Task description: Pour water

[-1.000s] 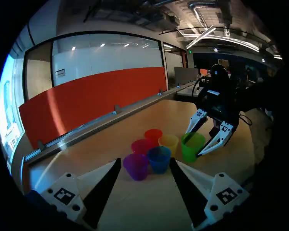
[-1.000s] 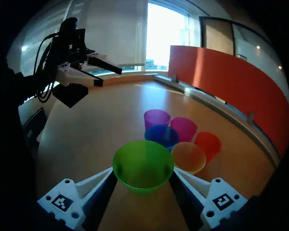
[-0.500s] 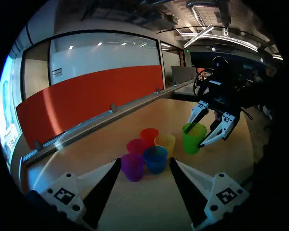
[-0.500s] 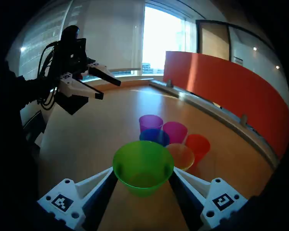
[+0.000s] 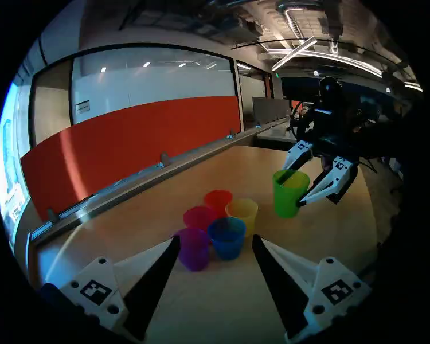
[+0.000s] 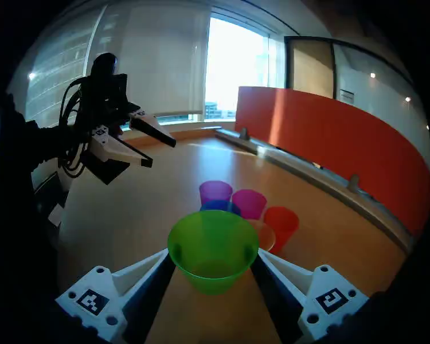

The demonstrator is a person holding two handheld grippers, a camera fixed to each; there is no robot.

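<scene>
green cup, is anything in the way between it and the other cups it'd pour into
Nothing visible. The green cup sits in the right gripper's fingers, with open space between it and the yellow cup nearest it. The left gripper hangs open off to the side, apart from both.

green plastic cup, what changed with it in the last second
The right tool, shut on the green plastic cup, lifted it upward, away from the wooden table. The five other coloured plastic cups stayed put; the left tool stayed open.
</scene>
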